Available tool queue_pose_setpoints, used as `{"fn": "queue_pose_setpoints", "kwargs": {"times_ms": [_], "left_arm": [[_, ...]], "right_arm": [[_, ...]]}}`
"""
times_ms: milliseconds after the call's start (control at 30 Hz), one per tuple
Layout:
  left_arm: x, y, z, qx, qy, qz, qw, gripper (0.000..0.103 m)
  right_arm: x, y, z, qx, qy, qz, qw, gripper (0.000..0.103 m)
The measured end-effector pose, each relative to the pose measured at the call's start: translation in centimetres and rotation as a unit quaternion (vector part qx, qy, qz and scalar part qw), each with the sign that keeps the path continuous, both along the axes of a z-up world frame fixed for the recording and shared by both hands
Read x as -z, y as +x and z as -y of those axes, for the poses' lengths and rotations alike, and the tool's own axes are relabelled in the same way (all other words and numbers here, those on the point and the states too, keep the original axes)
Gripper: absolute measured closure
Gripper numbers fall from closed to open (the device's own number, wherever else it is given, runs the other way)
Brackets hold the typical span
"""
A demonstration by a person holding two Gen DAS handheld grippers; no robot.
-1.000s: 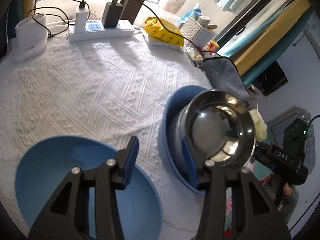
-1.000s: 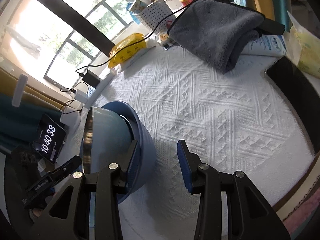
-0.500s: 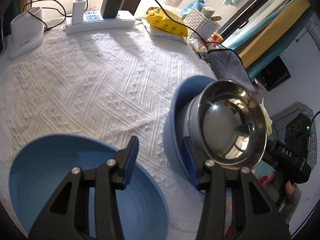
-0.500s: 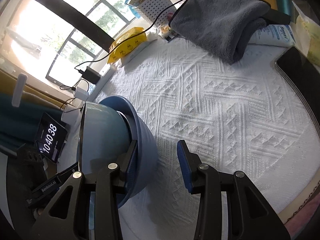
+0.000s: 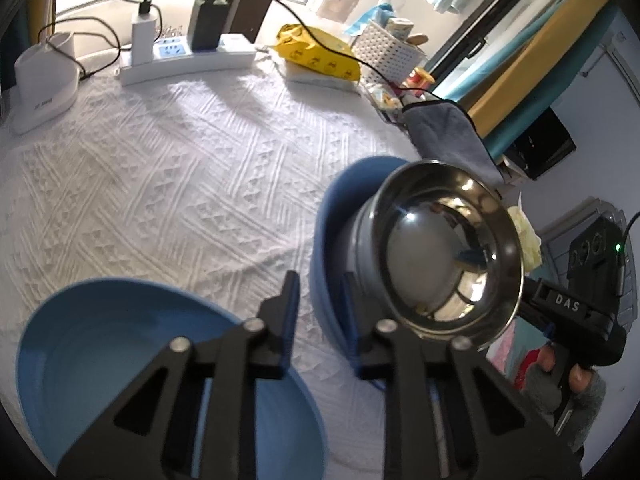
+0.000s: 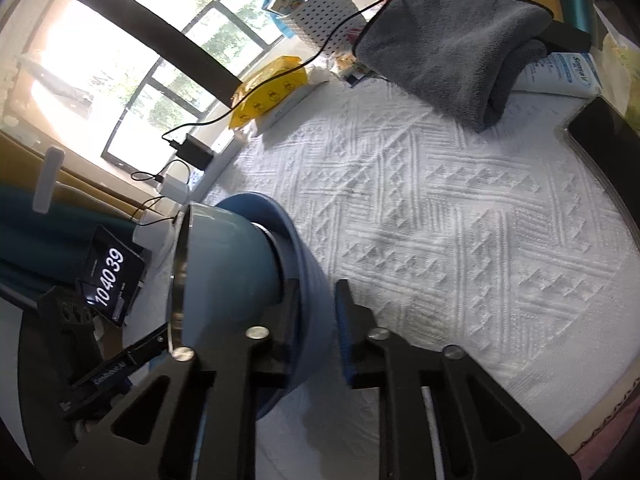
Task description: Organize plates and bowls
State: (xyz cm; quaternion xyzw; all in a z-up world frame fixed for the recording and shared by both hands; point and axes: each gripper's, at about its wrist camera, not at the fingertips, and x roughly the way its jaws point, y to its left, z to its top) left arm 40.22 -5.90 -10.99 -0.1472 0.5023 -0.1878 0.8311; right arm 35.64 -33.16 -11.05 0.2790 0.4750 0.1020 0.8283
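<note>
A blue bowl (image 5: pixel 332 216) is tilted on its side with a steel bowl (image 5: pixel 448 256) nested in it. My left gripper (image 5: pixel 318 302) is shut on the blue bowl's rim. My right gripper (image 6: pixel 318 312) is shut on the same rim (image 6: pixel 308 264) from the other side; the steel bowl (image 6: pixel 216 276) sticks out to its left. A second blue bowl (image 5: pixel 132 364) sits on the white cloth (image 5: pixel 180 168) below my left gripper.
A power strip with chargers (image 5: pixel 184 56), a white device (image 5: pixel 44 80), a yellow packet (image 5: pixel 316 56), a white basket (image 5: pixel 388 48) and a folded grey towel (image 6: pixel 452 48) line the table's far edge. A phone clock (image 6: pixel 108 272) stands at the left.
Both grippers have closed from open onto the tilted blue bowl's rim. The nested bowls have tipped further and lifted slightly.
</note>
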Motion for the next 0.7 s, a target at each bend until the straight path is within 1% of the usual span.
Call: {"fn": "queue_pose_setpoints", "kwargs": {"times_ms": [33, 133, 267, 367, 467, 700], "left_arm": [[-0.2, -0.1, 0.2, 0.002, 0.005, 0.003, 1.0, 0.089], [-0.7, -0.5, 1.1, 0.005, 0.039, 0.022, 0.999, 0.09], [-0.9, -0.7, 1.6, 0.005, 0.058, 0.03, 0.9979, 0.091], [-1.2, -1.0, 2.1, 0.005, 0.072, 0.033, 0.9968, 0.091], [-1.4, -1.1, 2.3, 0.006, 0.082, 0.034, 0.9961, 0.091], [-1.6, -1.1, 2.4, 0.007, 0.086, 0.032, 0.9958, 0.091]], "right_arm": [[-0.1, 0.0, -0.1, -0.001, -0.001, 0.002, 1.0, 0.094], [-0.4, 0.0, -0.5, -0.003, -0.012, 0.004, 1.0, 0.094], [-0.4, -0.1, -0.5, -0.003, -0.019, 0.006, 1.0, 0.095], [-0.5, -0.3, -0.8, -0.004, -0.037, 0.009, 0.999, 0.096], [-0.7, -0.3, -1.3, -0.003, -0.064, 0.01, 0.998, 0.096], [-0.7, -0.4, -1.4, -0.002, -0.078, 0.008, 0.997, 0.096]]}}
